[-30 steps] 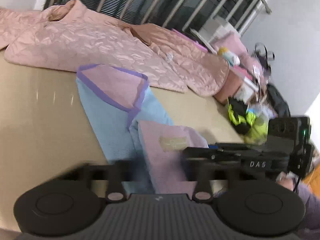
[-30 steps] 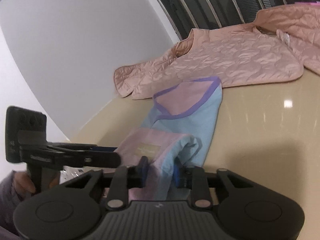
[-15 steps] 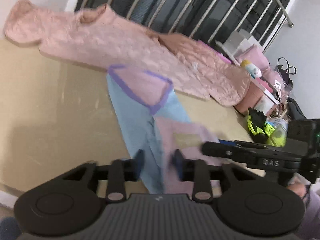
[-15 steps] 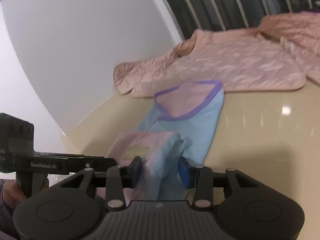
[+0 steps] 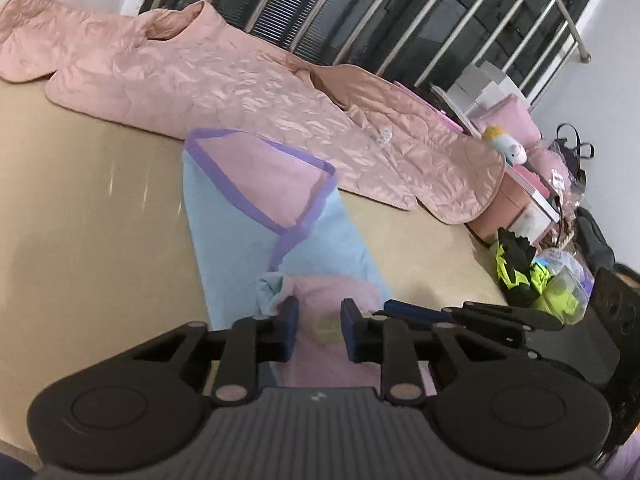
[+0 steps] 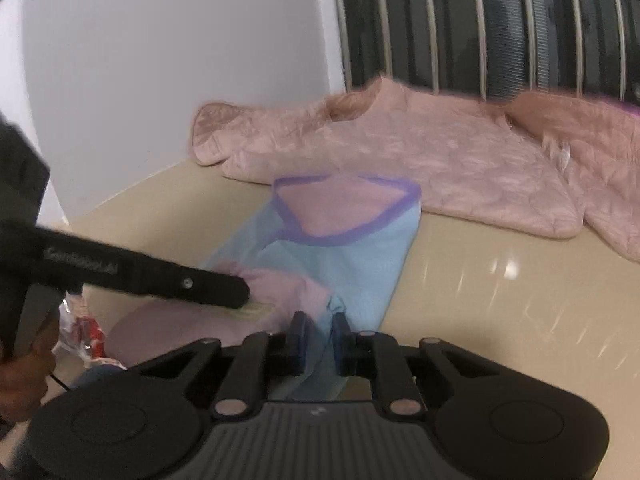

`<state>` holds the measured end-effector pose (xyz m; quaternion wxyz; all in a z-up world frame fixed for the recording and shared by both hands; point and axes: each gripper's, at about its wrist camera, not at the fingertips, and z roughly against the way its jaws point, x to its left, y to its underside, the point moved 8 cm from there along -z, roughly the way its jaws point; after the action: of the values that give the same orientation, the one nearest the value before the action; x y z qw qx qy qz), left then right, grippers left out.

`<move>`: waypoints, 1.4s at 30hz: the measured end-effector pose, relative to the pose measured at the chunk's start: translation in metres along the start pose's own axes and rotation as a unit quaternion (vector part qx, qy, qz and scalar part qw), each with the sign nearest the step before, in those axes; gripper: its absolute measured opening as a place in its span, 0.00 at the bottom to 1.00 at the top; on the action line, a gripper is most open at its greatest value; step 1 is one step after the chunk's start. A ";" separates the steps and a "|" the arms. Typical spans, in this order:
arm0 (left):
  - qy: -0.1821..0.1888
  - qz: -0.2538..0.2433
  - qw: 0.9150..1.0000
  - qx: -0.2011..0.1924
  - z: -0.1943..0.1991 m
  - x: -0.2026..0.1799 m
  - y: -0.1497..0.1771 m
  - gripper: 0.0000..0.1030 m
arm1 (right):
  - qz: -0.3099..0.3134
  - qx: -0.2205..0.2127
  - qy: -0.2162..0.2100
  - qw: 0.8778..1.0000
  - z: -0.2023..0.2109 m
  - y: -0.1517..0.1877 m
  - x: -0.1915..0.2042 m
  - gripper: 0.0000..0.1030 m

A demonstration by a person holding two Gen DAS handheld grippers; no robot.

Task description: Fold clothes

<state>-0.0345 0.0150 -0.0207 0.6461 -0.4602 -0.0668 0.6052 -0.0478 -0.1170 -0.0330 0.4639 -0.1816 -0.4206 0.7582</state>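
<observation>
The blue garment (image 5: 244, 216) with purple trim lies lengthwise on the beige table (image 5: 80, 220), its near end folded over pink-side up, just in front of the pink quilted jacket (image 5: 224, 80). The left gripper (image 5: 318, 330), jaws just narrowing, straddles that pink fold, apparently without pinching. The right gripper (image 6: 319, 342), jaws just closing, nips the blue edge.

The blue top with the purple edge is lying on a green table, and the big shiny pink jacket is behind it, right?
Nearly. The table is beige, not green, as the left wrist view shows. The blue top with the purple edge does lie on it, and the shiny pink jacket is behind it.
</observation>
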 end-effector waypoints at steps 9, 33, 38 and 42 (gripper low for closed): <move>0.079 -0.238 0.968 -0.006 0.074 -0.043 0.019 0.99 | 0.206 -0.036 -0.033 0.977 0.068 0.003 0.037 0.64; -0.017 -0.617 0.787 0.008 0.045 -0.075 0.115 0.97 | 0.302 0.083 -0.149 0.938 0.073 0.044 0.079 0.12; -0.003 -0.632 0.773 0.055 0.032 -0.070 0.124 0.67 | 0.311 0.089 -0.156 0.933 0.085 0.039 0.085 0.12; 0.024 -0.593 0.802 0.069 0.033 -0.067 0.105 0.35 | 0.327 0.087 -0.151 0.929 0.093 0.043 0.090 0.25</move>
<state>-0.1493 -0.0406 -0.0415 0.9103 -0.2994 -0.2691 0.0960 -0.1786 -0.0932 -0.0028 0.1353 -0.1513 -0.3350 0.9201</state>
